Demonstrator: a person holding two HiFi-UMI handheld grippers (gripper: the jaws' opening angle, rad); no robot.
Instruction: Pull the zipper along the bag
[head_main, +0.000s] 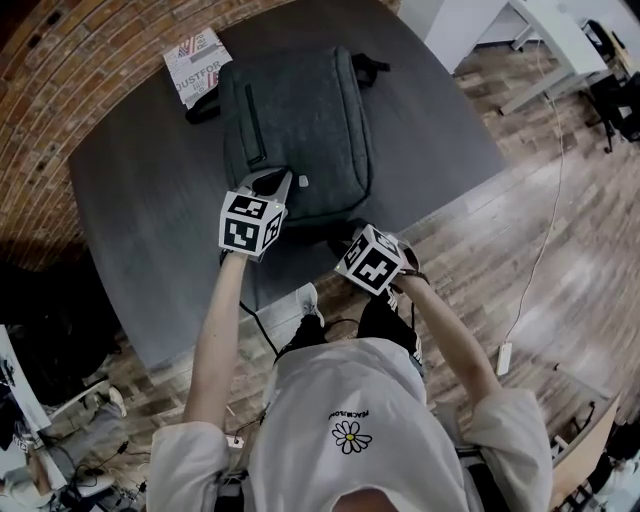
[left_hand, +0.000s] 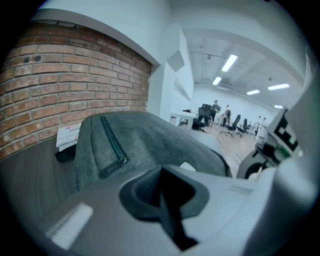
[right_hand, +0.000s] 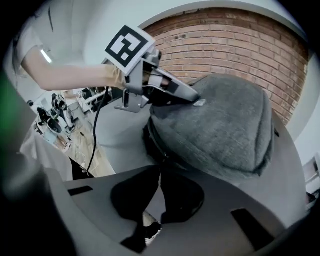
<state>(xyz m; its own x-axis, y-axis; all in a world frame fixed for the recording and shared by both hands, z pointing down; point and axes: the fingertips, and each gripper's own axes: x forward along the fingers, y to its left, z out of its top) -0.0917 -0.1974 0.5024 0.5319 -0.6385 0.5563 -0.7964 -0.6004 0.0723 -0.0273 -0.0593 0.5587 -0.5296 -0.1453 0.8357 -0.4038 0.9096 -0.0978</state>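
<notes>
On the dark grey rounded tabletop (head_main: 130, 190), lying flat: the grey felt bag (head_main: 300, 125), one short side turned toward the person. Carries a dark straight pocket zipper (head_main: 252, 125) along its left part and a small white sewn label (head_main: 302, 181) close to its near edge. On top of the bag, at its near left corner: the left gripper (head_main: 275, 182), marker cube facing up. Shows both jaws pressed together in its own view, with nothing visible between them, and rests its tips on the felt just beside the label. At the bag's near edge, to the right of that corner and lower, against the side wall: the right gripper (head_main: 350, 238). Holds both jaws clamped tip to tip on the small metal zipper pull (right_hand: 164, 157) of the dark main zipper (right_hand: 150, 142) running round the bag's rim; leaves a narrow slit of light behind the tips. Just beyond the bag's far left corner: a white printed booklet with red lettering (head_main: 197, 62). At the bag's far right corner: a black strap end (head_main: 370, 68). Behind the bag, past the table: a red brick wall (head_main: 70, 60). To the bag's right, off the table: pale wooden plank floor (head_main: 560, 200) with a thin white cable (head_main: 545, 230) trailing across it. On the near side of the bag: two bare forearms and a white T-shirt with a daisy print (head_main: 350, 435)
</notes>
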